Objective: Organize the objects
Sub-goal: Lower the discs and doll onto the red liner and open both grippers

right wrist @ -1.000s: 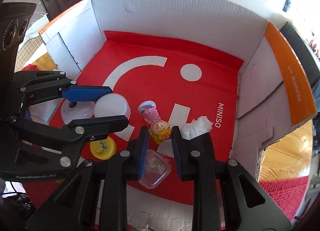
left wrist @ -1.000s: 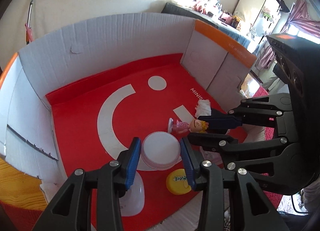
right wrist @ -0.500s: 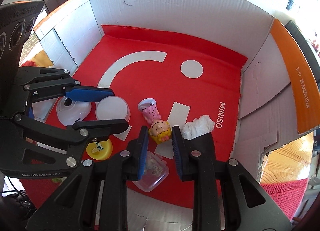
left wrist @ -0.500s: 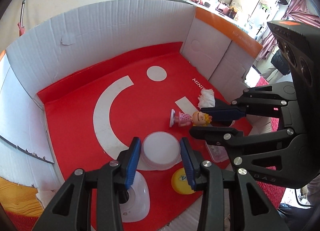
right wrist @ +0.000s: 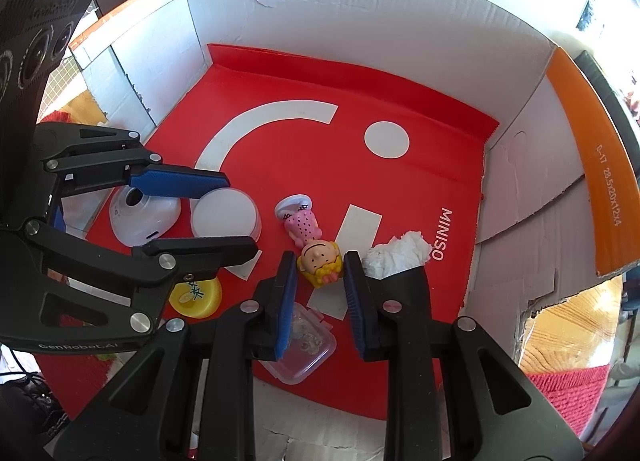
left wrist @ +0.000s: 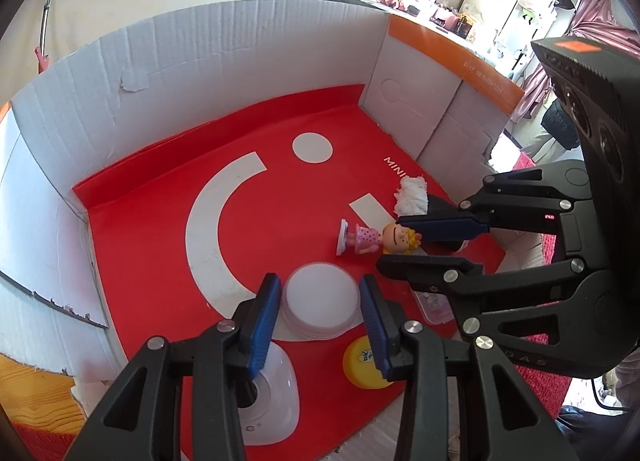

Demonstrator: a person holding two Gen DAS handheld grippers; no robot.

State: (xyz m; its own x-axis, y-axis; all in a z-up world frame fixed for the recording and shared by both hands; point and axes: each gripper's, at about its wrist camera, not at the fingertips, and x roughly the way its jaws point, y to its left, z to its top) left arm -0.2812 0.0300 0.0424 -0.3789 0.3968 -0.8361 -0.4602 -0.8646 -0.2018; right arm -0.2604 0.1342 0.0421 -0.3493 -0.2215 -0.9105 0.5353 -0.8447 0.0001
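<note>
Right wrist view: the right hand-held gripper (right wrist: 316, 281) hangs above the doll (right wrist: 312, 245), pressed to its narrowest, pinching nothing. The left hand-held gripper (left wrist: 318, 321), slightly spread beside the doll, frames the white lid (left wrist: 320, 303), probably aiming there.

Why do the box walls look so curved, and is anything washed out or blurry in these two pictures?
Left wrist view: the fisheye lens bows the straight cardboard box walls, and the sunlit window area at the top is blown out to white. Right wrist view: the same bending, dark rounded corners, glare at the upper right edge; the doll on the red floor stays sharp.
</note>
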